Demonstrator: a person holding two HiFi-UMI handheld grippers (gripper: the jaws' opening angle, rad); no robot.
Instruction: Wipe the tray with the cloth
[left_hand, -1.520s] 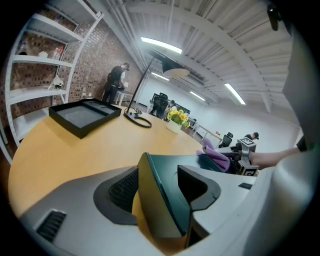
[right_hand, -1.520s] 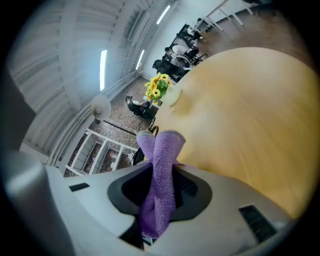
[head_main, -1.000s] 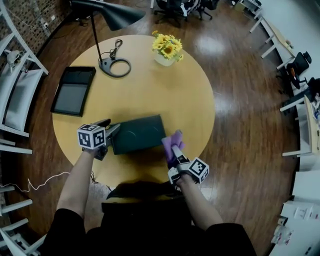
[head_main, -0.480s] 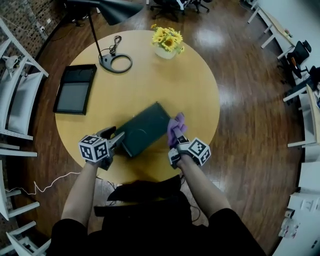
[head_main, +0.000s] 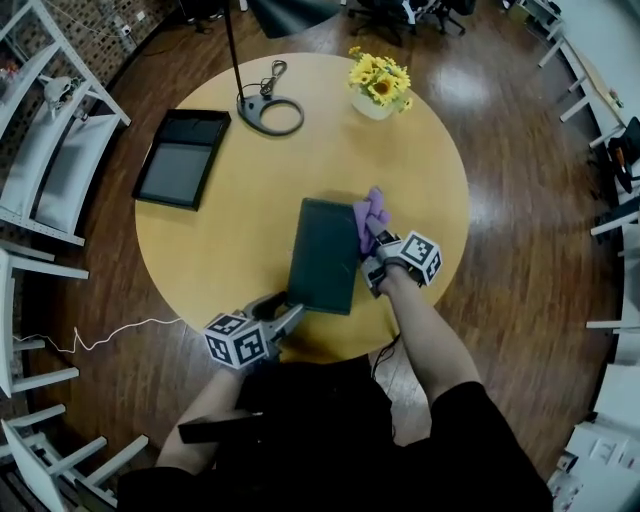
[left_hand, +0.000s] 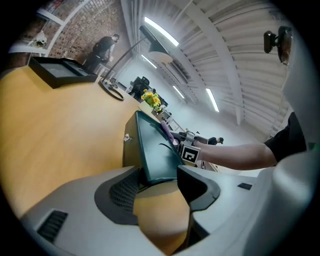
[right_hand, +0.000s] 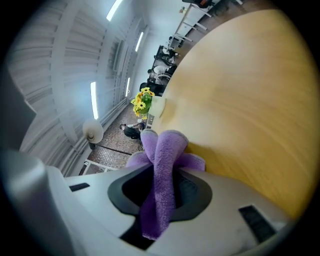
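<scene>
Fingers (left_hand: 117, 192) of the left gripper (head_main: 283, 316) close on the near corner of the tray (head_main: 325, 255); its rim sits between the pads, so I read it as held.

- Tray: dark green, lies on the table (head_main: 230, 215) hollow side up, right in front of me.
- Long axis: runs near to far, with the far end leaning a little to the right. One short end points back at me and the other toward the flowers (head_main: 380, 82).
- Right gripper (head_main: 375, 245): just beside the tray's right long edge, toward the far end. Its fingers (right_hand: 200, 192) pinch the purple cloth (head_main: 372, 208), and a folded tuft sticks out ahead of the tips.
- Cloth: sits at the rim, not yet clearly down on the tray floor.

How I'd do the wipe well:
- Keep the left clamp firm so the tray can't swivel.
- Bring the cloth in over the rim and press the tuft flat.
- Stroke along the long axis in overlapping lanes, working into the corners.
- Don't let the jaw tips scrape the tray.

Farther off, and not needed: the other tray (head_main: 180, 160) far left, and the lamp (head_main: 270, 108).
</scene>
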